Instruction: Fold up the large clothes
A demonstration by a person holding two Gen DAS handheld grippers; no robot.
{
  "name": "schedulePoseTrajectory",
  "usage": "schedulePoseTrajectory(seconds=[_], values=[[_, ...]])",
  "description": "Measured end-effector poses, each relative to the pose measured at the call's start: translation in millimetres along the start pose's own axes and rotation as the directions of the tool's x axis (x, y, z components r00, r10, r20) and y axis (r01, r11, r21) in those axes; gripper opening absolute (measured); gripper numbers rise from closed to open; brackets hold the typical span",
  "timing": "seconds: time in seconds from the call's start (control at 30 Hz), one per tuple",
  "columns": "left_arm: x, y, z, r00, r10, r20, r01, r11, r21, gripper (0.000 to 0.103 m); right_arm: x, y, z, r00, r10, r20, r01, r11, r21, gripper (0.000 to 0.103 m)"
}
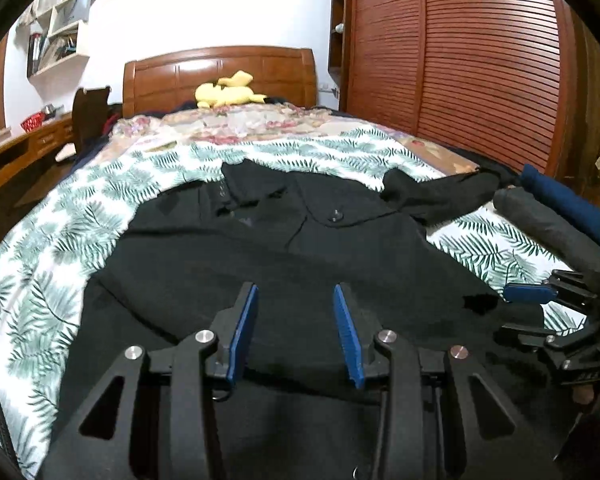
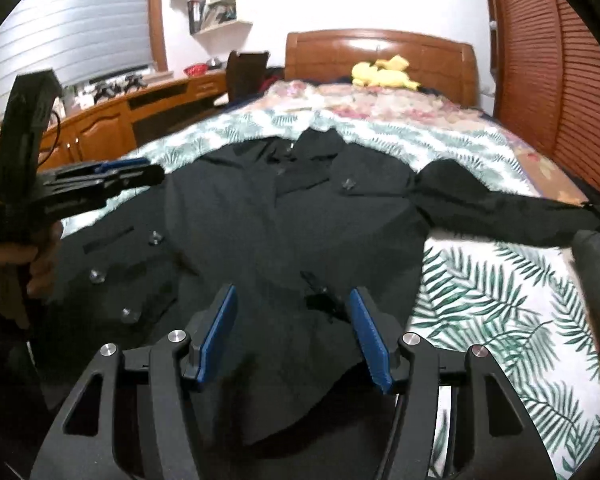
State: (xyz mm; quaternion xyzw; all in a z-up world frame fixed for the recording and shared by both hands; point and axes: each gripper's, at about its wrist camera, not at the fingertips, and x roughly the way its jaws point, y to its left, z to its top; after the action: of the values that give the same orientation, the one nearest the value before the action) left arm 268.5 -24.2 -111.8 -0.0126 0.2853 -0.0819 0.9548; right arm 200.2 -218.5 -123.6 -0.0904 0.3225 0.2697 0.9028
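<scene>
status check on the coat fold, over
Left gripper and right gripper open, empty. Black coat flat on bed, right sleeve outstretched. Nothing blocking.

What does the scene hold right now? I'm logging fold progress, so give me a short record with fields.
garment: black coat spread front-up on the bed, not yet folded
sleeve: one sleeve stretched out sideways over the leaf-print cover
left gripper: open, over the coat's lower part, nothing between the pads
right gripper: open, over the coat's hem, gripping nothing
beside the coat: rolled grey garment and rolled blue garment
far end: yellow plush toy by the headboard
</scene>
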Motion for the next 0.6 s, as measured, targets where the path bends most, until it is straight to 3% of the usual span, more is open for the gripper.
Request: schedulePoseTrajectory(seconds=[0.27,0.53,0.6], values=[[14.6,0.5,-18.9,1.0,-0.001,-0.018,0.001,1.0,-0.012,0.038,36.3,-4.9,-10.3,0.992,-0.018,-0.126,0.02,1.0,0.014,0.061],[7.8,2.9,-24.0,1.0,0.014,0.026,-0.013,1.0,-0.028,0.038,21.3,-10.6,-10.0,0.996,-0.017,-0.089,0.022,0.998,0.051,0.06],[6.2,1.0,-25.0,0.999,0.015,0.036,-0.014,1.0,-0.019,0.038,13.6,-13.7,-3.7,0.997,-0.032,-0.072,0.035,0.998,0.049,0.064]])
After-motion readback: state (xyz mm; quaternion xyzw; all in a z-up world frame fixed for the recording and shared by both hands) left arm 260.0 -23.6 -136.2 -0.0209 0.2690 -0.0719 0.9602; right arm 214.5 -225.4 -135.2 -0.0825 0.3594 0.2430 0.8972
